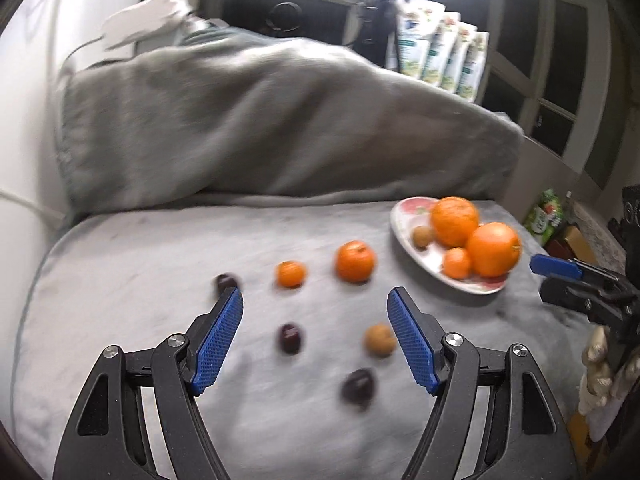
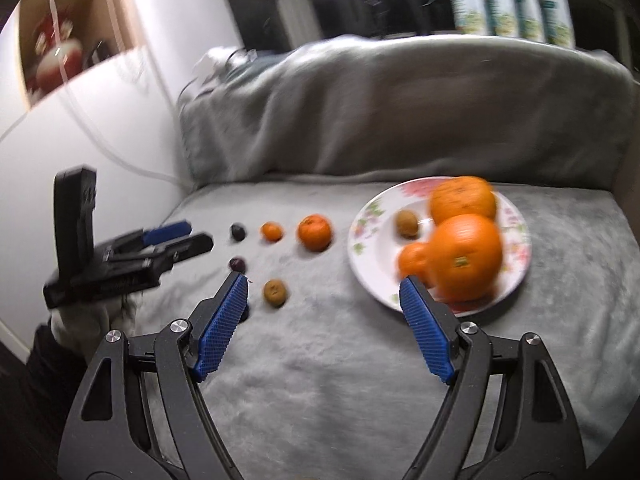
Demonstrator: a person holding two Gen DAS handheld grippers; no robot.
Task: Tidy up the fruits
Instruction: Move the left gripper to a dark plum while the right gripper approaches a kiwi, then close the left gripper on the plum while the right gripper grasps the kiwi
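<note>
A flowered white plate (image 1: 404, 220) (image 2: 368, 232) on the grey couch seat holds two big oranges (image 1: 493, 249) (image 2: 466, 256), a small mandarin (image 1: 457, 263) and a brown fruit (image 1: 423, 237) (image 2: 407, 224). Left of it lie a mandarin (image 1: 355, 261) (image 2: 314, 232), a smaller mandarin (image 1: 291, 273) (image 2: 272, 231), three dark plums (image 1: 290, 338) (image 1: 359, 388) (image 1: 225, 282) and a brown fruit (image 1: 379, 340) (image 2: 275, 293). My left gripper (image 1: 315, 300) is open and empty above the loose fruit. My right gripper (image 2: 323, 286) is open and empty at the plate's near rim.
A grey blanket covers the couch back (image 1: 260, 120). A white wall (image 2: 100, 120) with a cable runs on the left. Cartons (image 1: 444, 52) stand on a ledge behind. Bottles and boxes (image 1: 548, 216) sit past the seat's right edge.
</note>
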